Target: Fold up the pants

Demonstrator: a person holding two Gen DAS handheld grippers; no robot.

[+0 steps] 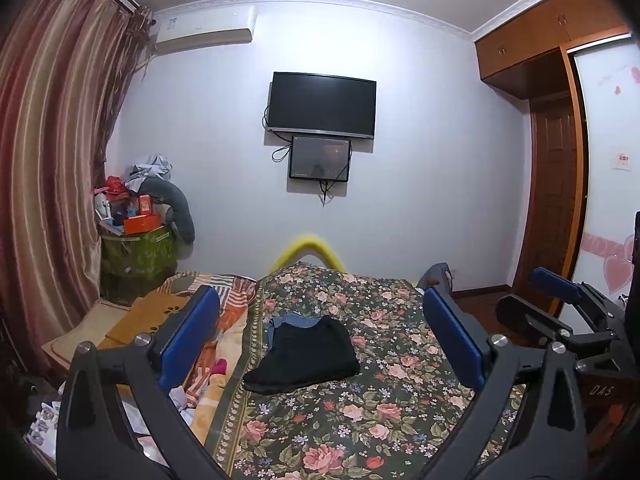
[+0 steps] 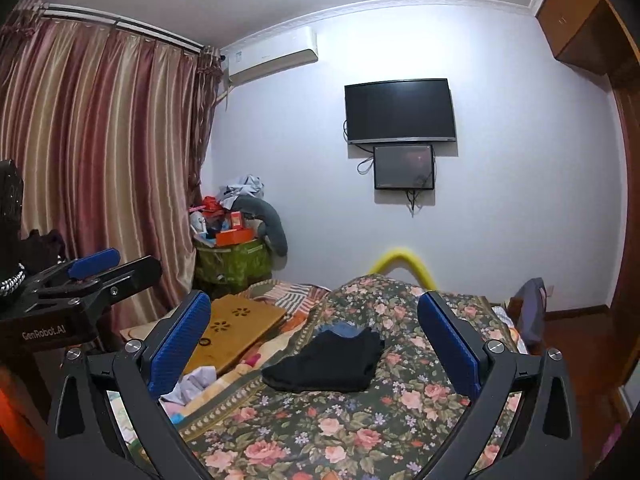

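Observation:
Black pants (image 1: 306,356) lie folded into a compact bundle on the floral bedspread (image 1: 384,412), with a strip of blue cloth (image 1: 296,321) showing at their far edge. My left gripper (image 1: 320,336) hovers above the bed, open, its blue pads wide on either side of the bundle and holding nothing. In the right wrist view the same pants (image 2: 326,366) rest on the bedspread (image 2: 360,432), and my right gripper (image 2: 316,348) is open and empty above them. Each gripper appears at the edge of the other's view: the right one (image 1: 560,308), the left one (image 2: 92,276).
A wooden lap board (image 2: 234,330) and loose clothes (image 2: 196,384) lie on the left side of the bed. A cluttered green box (image 1: 138,254) stands by the striped curtain (image 1: 52,160). A television (image 1: 322,105) hangs on the far wall; a wardrobe (image 1: 552,184) is at right.

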